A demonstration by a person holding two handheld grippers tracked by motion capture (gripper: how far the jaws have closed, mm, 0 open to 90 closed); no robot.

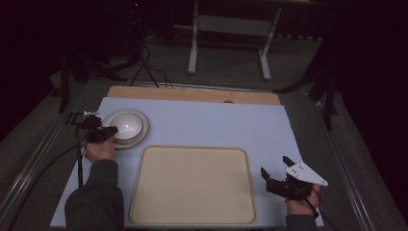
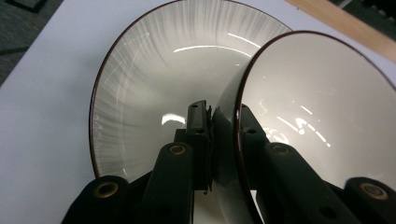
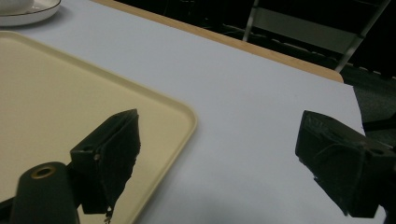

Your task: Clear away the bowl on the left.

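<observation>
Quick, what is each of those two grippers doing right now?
Left gripper: shut on the rim of the bowl, which sits on a plate.
Right gripper: open, holding nothing, beside the tray.

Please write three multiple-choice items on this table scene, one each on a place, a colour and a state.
1. Where does the white bowl with the dark rim stand?
A. on the beige tray
B. on the white plate with the dark rim
C. on the bare wooden edge

2. What colour is the rectangular plastic tray?
A. beige
B. red
C. black

3. How do the jaws of the left gripper stand?
A. wide open above the tray
B. shut on the bowl's wall
C. shut on nothing

Answers: 1 B, the bowl sits inside the plate at the table's far left. 2 A, its surface is pale beige. 3 B, one jaw lies inside the bowl, one outside, pressing its wall.
</observation>
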